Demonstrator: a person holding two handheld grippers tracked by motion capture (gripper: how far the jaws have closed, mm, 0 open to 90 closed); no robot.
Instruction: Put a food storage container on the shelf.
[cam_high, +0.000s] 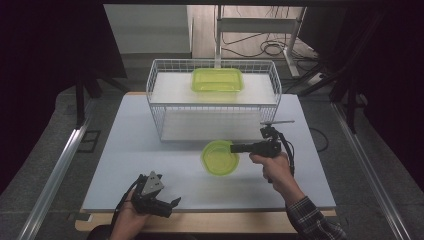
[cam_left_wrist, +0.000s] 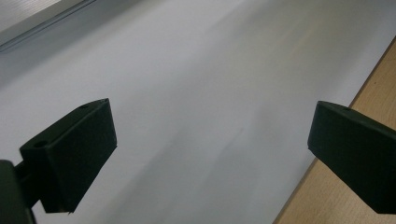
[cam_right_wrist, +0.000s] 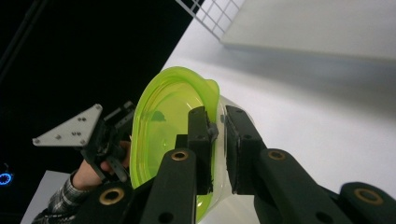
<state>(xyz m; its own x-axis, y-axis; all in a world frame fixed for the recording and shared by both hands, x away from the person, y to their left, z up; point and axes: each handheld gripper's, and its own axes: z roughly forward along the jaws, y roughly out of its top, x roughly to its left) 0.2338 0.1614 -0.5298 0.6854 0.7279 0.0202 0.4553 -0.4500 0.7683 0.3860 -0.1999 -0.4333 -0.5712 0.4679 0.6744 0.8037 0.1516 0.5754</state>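
Round translucent green bowl (cam_high: 220, 158) held by its rim above table

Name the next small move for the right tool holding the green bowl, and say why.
Probably carry the bowl up and forward toward the wire basket. The right tool is shut on the bowl's rim and holds it just in front of the basket, where a green tray already sits on top. The left tool is open over the near table edge, so it seems to have no part in this.

Lab: dark curtains (cam_high: 50, 45), aluminium rails (cam_high: 55, 170), floor cables (cam_high: 265, 47).
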